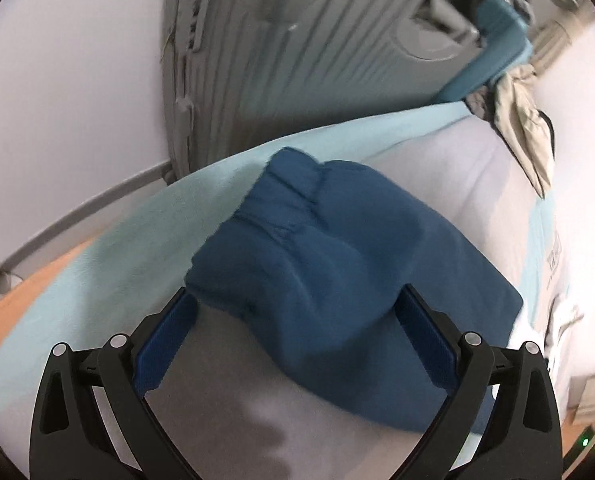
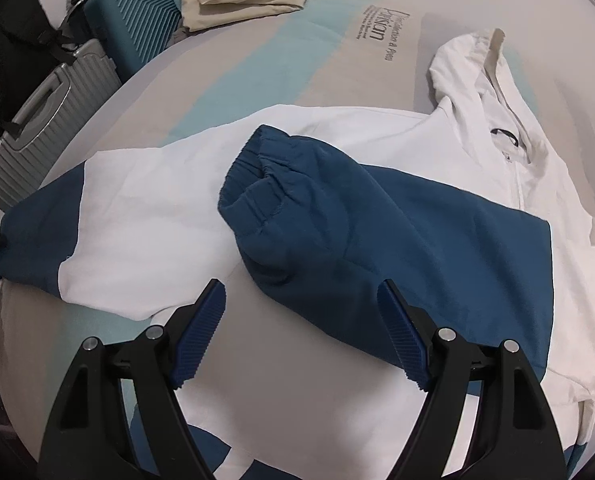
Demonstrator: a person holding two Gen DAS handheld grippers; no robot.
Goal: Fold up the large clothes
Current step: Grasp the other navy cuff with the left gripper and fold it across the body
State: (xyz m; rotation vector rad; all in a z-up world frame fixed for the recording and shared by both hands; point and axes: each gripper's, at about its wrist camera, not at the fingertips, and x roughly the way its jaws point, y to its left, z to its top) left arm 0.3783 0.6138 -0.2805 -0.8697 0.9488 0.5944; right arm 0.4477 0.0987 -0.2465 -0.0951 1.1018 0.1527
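White-and-blue hoodie (image 2: 257, 184) flat on the bed (image 2: 289, 48), one sleeve folded in; both tools released.

Left sleeve (image 2: 41, 236) lies stretched toward the bed's edge, not yet folded; left tool (image 1: 293, 332), jaws spread, straddles a blue cuff (image 1: 297, 240) without pinching; likely best to grip at the cuff and carry it level across the chest; right tool (image 2: 301, 312) gapes empty near the folded sleeve (image 2: 337, 216); bed print reads roughly "Parisian", smaller lines illegible.
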